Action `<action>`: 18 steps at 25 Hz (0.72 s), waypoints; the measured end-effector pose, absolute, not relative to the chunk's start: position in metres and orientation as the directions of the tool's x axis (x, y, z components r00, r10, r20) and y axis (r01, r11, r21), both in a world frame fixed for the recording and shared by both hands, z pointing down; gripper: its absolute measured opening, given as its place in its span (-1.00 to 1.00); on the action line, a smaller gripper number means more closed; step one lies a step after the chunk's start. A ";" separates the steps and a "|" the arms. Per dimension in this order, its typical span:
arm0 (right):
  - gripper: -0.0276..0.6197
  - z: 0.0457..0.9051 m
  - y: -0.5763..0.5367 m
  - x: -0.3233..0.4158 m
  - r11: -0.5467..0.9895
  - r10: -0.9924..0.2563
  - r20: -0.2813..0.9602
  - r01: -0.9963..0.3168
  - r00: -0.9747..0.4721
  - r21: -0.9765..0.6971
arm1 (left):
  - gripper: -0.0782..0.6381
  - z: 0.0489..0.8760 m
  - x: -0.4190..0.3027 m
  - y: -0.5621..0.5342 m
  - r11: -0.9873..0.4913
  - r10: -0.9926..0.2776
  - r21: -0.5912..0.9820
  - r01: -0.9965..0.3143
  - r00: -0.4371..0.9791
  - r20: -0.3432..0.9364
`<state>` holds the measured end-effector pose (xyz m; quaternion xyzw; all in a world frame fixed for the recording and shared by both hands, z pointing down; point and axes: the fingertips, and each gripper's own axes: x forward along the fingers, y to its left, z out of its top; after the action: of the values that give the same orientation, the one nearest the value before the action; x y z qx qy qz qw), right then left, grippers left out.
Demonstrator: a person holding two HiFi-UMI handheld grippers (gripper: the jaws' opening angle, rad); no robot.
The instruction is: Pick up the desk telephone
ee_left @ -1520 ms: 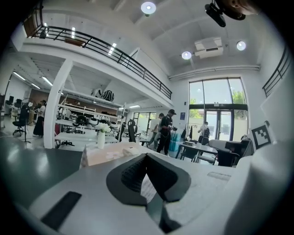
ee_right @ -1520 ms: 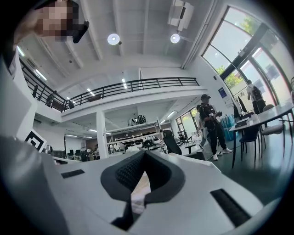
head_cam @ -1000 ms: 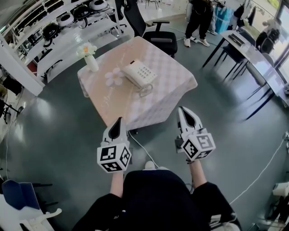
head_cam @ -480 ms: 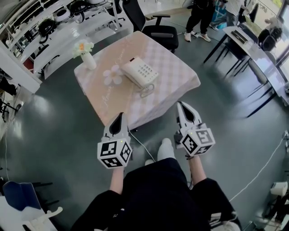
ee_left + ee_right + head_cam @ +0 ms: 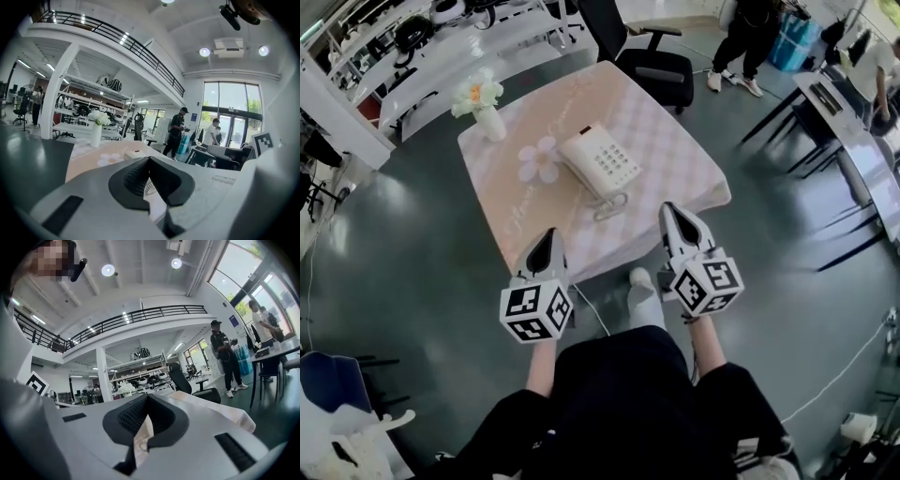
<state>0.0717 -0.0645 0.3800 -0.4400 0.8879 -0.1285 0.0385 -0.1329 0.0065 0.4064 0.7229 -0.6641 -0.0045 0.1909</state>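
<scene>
1. Your left claw (image 5: 548, 239) and right claw (image 5: 669, 211) hover at the near edge of the bench (image 5: 675, 155), both closed tight and empty.
2. The desk telephone (image 5: 598, 166) rests on the bench, ahead of both claws and untouched.

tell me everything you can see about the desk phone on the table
The desk telephone is white, plastic by its look: a slanted body with a grid of small dark keys and what looks like the handset seated along one long side. A coiled cord loops from its near end. It lies flat, turned askew, near the middle of the pink checked tablecloth, beside a white flower-shaped piece. Nothing holds it.
</scene>
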 end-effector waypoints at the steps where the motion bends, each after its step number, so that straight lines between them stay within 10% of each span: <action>1: -0.94 0.380 -0.075 0.071 0.588 -0.784 0.048 -0.764 -0.620 -0.264 | -0.78 0.408 -0.132 -0.002 -0.034 -0.961 0.287 -0.957 0.110 0.253; 18: -0.94 0.422 -0.216 0.055 0.736 -0.572 0.153 -0.587 -0.806 -0.337 | -0.78 0.446 -0.105 -0.097 0.224 -0.919 0.334 -0.916 -0.084 0.386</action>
<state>0.0553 -0.2160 0.4219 -0.3110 0.9315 -0.1874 -0.0196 -0.1049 -0.0972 0.4456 0.6230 -0.7360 -0.0029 0.2648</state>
